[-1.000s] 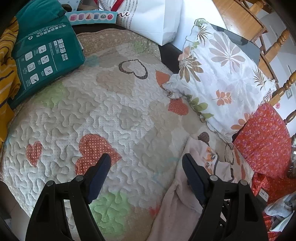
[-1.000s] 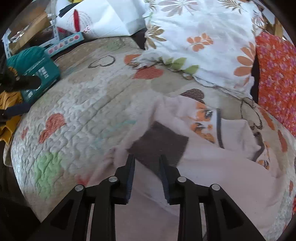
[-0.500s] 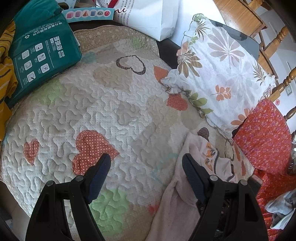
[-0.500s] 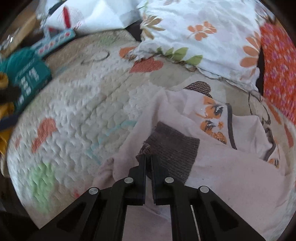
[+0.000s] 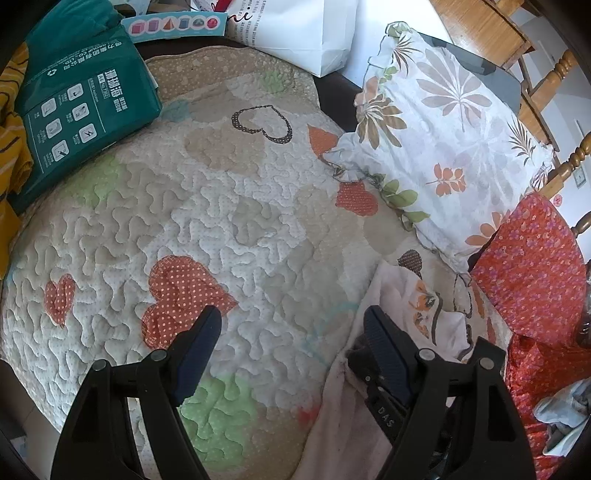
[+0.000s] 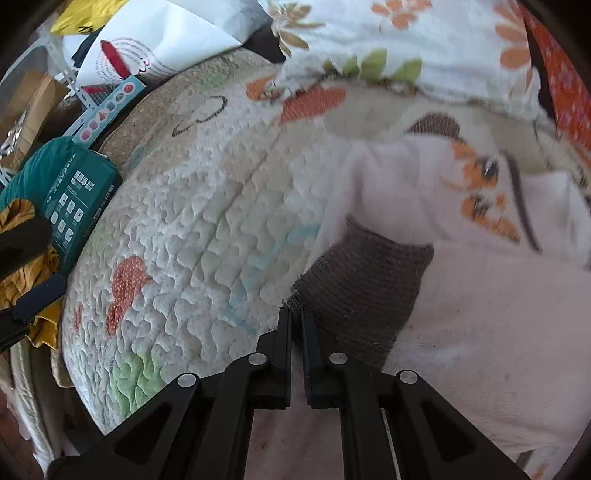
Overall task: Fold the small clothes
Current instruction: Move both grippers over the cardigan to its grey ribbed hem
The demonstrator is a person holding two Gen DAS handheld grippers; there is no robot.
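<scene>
A pale pink child's top (image 6: 480,314) with an orange cartoon print lies crumpled on the right side of the quilted heart mat (image 6: 192,229). My right gripper (image 6: 294,312) pinches the edge of its brown ribbed cuff (image 6: 362,288). The jaws are opening by a hair, and the pads still press on the knit between them. In the left wrist view my left gripper (image 5: 290,317) stands open over bare mat, with nothing between its fingers. There the pink top (image 5: 402,291) lies just beyond its right finger.
A floral pillow (image 5: 443,140) and red patterned fabric (image 5: 532,266) border the mat on the right. At the far left are a green pack (image 5: 77,107) and yellow clothing (image 5: 11,147). A white paper bag (image 5: 306,33) stands at the back, with wooden chairs (image 5: 554,74) beyond.
My right gripper closed on the brown cuff, sank closer to the garment and rolled a little. The left gripper stayed open and in place.
</scene>
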